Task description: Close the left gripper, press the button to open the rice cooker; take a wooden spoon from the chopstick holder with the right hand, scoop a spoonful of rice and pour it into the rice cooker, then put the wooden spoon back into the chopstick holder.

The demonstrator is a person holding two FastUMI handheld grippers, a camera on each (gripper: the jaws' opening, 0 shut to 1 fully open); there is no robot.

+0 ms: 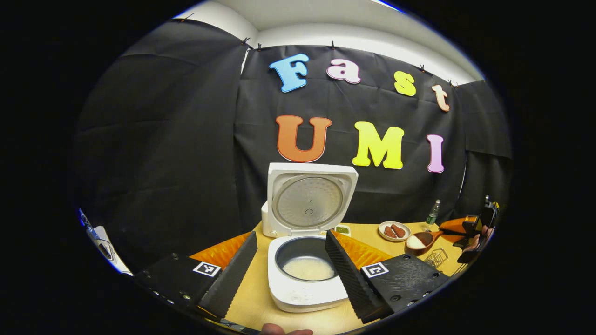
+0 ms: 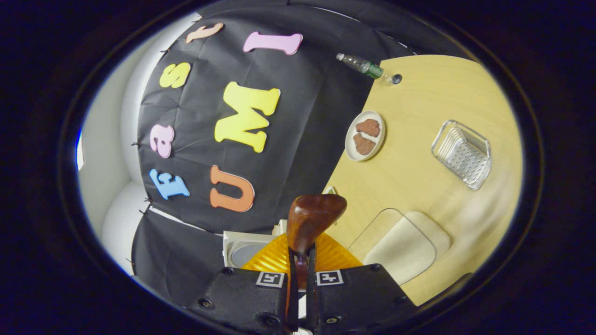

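Wood-toned table [image 1: 368,235] carries everything you are working with. Largest on it is the white rice cooker [image 1: 305,274], lid [image 1: 309,200] standing upright and open, with a shallow layer of rice [image 1: 308,268] in the dark inner pot. Your left tool [image 1: 291,270] hangs just in front of the cooker with its fingers spread wide, the pot showing between them and nothing held. Off to the cooker's right, your right tool [image 1: 472,232] holds the wooden spoon [image 1: 420,242] by its handle, the bowl loaded with a heap of rice and raised above the table, near the wire chopstick holder [image 1: 436,257] and well apart from the cooker. In the right gripper view, that tool [image 2: 301,284] is clamped tight on the spoon [image 2: 311,221] handle, both fingers pressing it. A clear container of rice [image 2: 401,246] lies just beyond. Farther out sit a ribbed glass dish [image 2: 462,153], a small plate [image 2: 365,135] with two brown pieces, and a bottle [image 2: 363,66] at the table's edge
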